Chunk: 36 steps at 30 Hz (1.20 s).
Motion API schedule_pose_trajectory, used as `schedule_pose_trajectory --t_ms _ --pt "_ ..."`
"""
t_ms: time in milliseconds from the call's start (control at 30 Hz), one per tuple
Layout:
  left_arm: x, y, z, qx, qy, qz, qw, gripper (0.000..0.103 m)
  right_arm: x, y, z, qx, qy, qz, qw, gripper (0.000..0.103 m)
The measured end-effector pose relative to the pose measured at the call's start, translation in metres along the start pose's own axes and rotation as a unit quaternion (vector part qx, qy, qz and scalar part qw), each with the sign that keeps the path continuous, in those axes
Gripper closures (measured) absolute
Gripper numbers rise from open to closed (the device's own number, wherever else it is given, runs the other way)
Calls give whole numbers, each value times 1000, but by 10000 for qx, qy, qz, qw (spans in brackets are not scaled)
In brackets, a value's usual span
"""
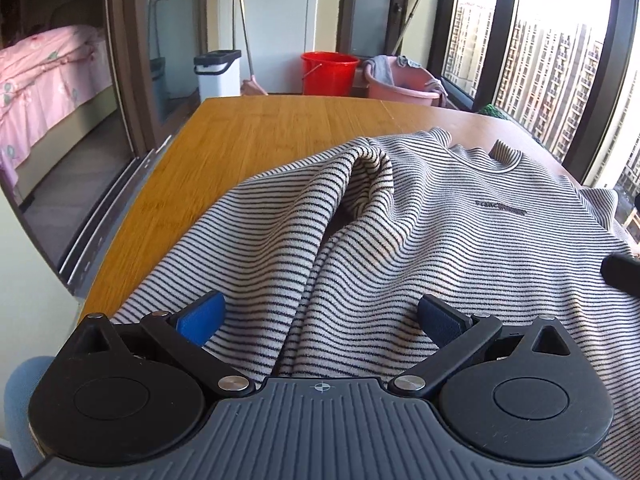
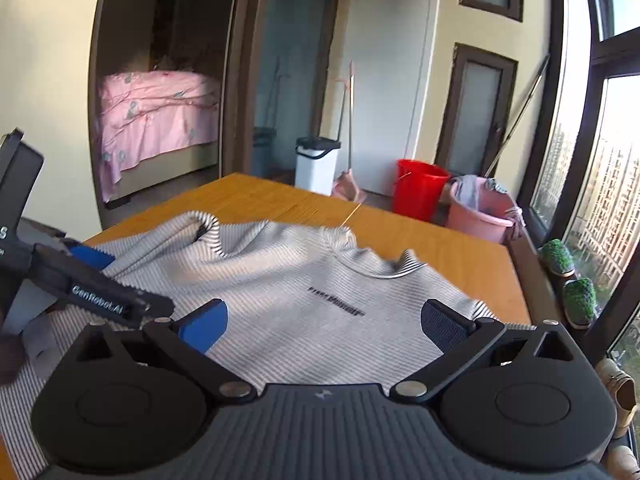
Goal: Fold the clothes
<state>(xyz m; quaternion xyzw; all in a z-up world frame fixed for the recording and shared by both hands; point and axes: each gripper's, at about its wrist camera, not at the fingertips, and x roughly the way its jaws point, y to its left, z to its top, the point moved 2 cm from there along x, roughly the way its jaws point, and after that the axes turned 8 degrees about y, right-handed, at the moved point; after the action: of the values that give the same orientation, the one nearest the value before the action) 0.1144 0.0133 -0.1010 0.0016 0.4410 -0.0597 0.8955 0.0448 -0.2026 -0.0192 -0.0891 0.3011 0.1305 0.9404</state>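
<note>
A black-and-white striped sweater (image 1: pixel 400 224) lies front up on a wooden table (image 1: pixel 272 128), its collar at the far side, with a raised fold running down its left part. My left gripper (image 1: pixel 320 316) is open low over the sweater's near hem, touching nothing. My right gripper (image 2: pixel 324 320) is open above the sweater (image 2: pixel 304 276), near its chest print. The left gripper (image 2: pixel 100 276) shows at the left of the right wrist view, over the bunched left sleeve. A dark tip of the right gripper (image 1: pixel 622 274) shows at the right edge of the left wrist view.
Past the table's far edge stand a red bucket (image 1: pixel 328 72), a pink basin (image 1: pixel 400 84) with clothes and a white bin (image 1: pixel 218 72). A window (image 1: pixel 560 60) runs along the right. A pink bed (image 1: pixel 48 84) lies behind a glass door on the left. Small green plants (image 2: pixel 568 276) sit on the sill.
</note>
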Motion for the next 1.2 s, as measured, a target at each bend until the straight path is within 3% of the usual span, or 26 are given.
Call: schedule_pose_trajectory --t_ms 100,200,300,433,567,667,767,833,933,1100,1200 --pt "-2 2 -2 -73 -12 -55 10000 0 14 -16 -3 509 585 93 9969 2" --pt "-7 4 -7 -184 -33 -91 9998 0 38 -22 -19 680 1157 -44 9909 19" --pt "-12 -2 -13 -173 -3 -17 9998 0 60 -30 -20 747 1313 63 9885 18" --pt "-16 -21 -20 -26 70 82 9999 0 92 -35 -2 472 1248 335 9905 17" --pt "-8 -3 -10 -118 11 81 9999 0 99 -30 3 410 1251 296 9909 17" --pt "-5 19 -2 -236 66 131 9996 0 61 -47 3 522 891 319 9941 35" --pt "-8 35 -3 -249 114 89 9996 0 3 -92 7 916 236 126 9954 37" --pt "-10 35 -5 -220 111 160 9996 0 -25 -138 5 1504 109 -273 9882 37" --pt "-10 21 -7 -179 155 390 9990 0 -35 -172 -8 1927 322 -590 9789 38" --pt "-25 12 -3 -199 11 -341 9992 0 -2 -161 -34 1984 781 -277 9766 39" --pt "-34 4 3 11 -258 -546 9982 0 24 -149 -40 1952 971 -134 9759 39"
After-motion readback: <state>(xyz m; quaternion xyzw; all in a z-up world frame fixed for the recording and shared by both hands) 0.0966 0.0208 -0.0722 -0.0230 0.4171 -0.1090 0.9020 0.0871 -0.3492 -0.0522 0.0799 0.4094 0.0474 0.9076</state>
